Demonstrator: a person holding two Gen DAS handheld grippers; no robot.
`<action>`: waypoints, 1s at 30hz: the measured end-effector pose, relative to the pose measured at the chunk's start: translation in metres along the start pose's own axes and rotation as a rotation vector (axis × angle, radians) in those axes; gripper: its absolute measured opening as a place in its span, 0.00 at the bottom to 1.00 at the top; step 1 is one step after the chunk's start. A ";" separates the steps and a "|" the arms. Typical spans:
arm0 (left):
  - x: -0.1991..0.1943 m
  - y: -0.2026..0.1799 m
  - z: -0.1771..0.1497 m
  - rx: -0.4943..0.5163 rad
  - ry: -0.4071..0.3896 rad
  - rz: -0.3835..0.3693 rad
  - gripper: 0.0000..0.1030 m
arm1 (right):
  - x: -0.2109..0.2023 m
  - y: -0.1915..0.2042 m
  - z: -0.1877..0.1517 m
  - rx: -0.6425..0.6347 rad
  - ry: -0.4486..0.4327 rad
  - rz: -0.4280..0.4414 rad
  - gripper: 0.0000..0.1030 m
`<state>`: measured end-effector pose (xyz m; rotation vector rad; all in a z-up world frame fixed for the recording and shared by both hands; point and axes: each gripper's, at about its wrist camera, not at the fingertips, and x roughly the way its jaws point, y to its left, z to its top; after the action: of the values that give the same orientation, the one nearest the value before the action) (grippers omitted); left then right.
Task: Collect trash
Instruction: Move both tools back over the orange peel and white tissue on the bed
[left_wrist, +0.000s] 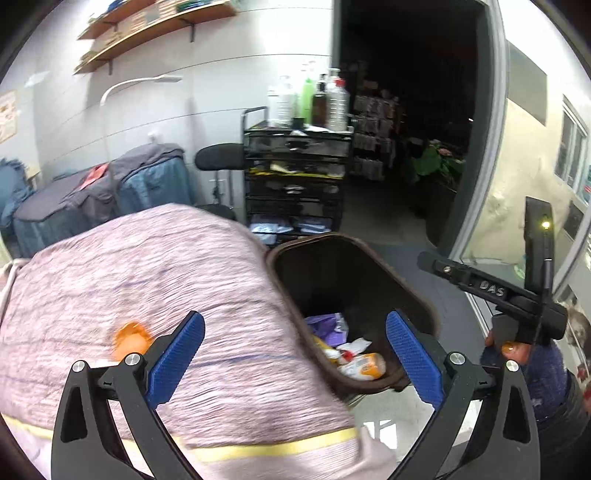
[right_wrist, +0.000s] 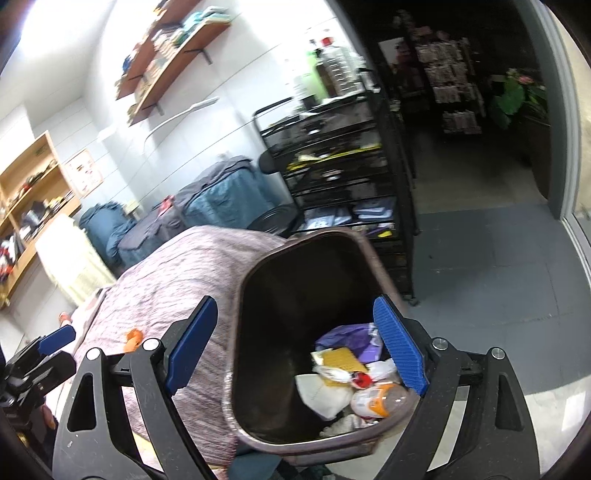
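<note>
Left gripper: your left gripper (left_wrist: 294, 356) is spread wide with nothing between its blue pads, low in the left wrist view.
Right gripper: your right gripper (right_wrist: 295, 350) is likewise wide apart and holds nothing; it hangs over the bin's mouth.
Bin: the dark brown plastic trash bin (right_wrist: 242, 332) sits at centre frame, just beside the bed; its rim (left_wrist: 284, 291) touches the cover's edge.
Trash: crumpled wrappers in white, yellow and purple (right_wrist: 351, 373) lie at the bottom of the bin, lower right of centre.
Loose piece: a small orange scrap (left_wrist: 132, 339) lies on the cover, just left of your left finger; it is blurred.
Bed: the pink striped bed cover (left_wrist: 147, 280) fills the left half.
Behind: a black wire-mesh cart (right_wrist: 332, 173) carrying bottles (left_wrist: 317, 99) stands close behind the bin.
</note>
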<state>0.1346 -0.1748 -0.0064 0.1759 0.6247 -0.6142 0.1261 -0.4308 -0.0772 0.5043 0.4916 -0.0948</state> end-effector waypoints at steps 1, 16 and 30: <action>-0.001 0.008 -0.002 -0.015 0.007 0.013 0.94 | 0.002 0.005 0.000 -0.008 0.005 0.010 0.83; -0.039 0.138 -0.048 -0.230 0.072 0.265 0.94 | 0.050 0.131 -0.019 -0.234 0.201 0.282 0.83; -0.056 0.208 -0.086 -0.325 0.155 0.344 0.94 | 0.126 0.252 -0.051 -0.510 0.439 0.351 0.83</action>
<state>0.1782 0.0492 -0.0475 0.0235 0.8135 -0.1632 0.2668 -0.1820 -0.0643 0.0977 0.8178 0.4781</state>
